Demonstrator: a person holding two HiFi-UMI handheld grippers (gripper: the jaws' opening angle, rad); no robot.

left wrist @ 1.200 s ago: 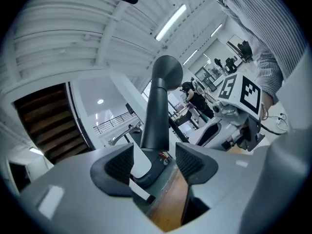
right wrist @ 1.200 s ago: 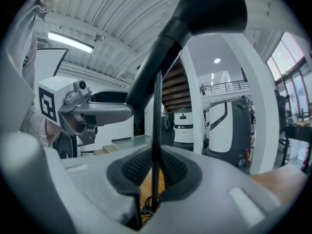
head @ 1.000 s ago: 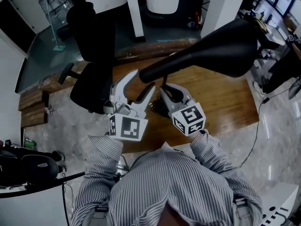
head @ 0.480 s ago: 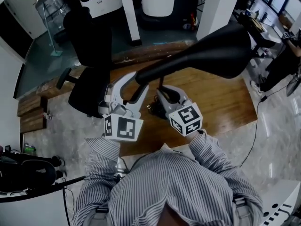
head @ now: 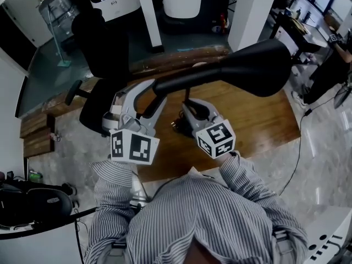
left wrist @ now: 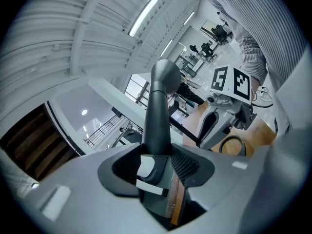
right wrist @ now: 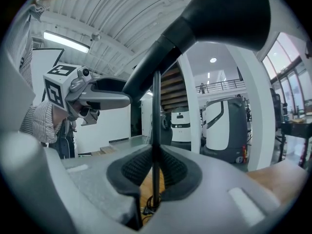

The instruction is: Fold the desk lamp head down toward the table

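My left tool [left wrist: 156, 167] has just been closing, and its pads now sit pressed against the narrow, tapered end of the lamp head [head: 242, 70], which runs straight out from between them. A pale tag or label on that dark neck shows right at the grip. My right tool [right wrist: 156, 172] is clamped on the thin lamp stem [right wrist: 156, 121], which stands upright between its ribbed pads and runs down past them toward the lamp's foot. From the head view the two tools sit close side by side, the left one holding the neck just above and to the left of where the right one holds the stem, and both marker cubes face back toward me. The lamp head stretches away from the left tool toward the upper right of that view. Its wide black shade end is raised well above the wooden worktop [head: 258, 120], so the head is not yet folded down. Beyond the worktop's far left corner stands a black office chair [head: 102, 54] on the pale floor.
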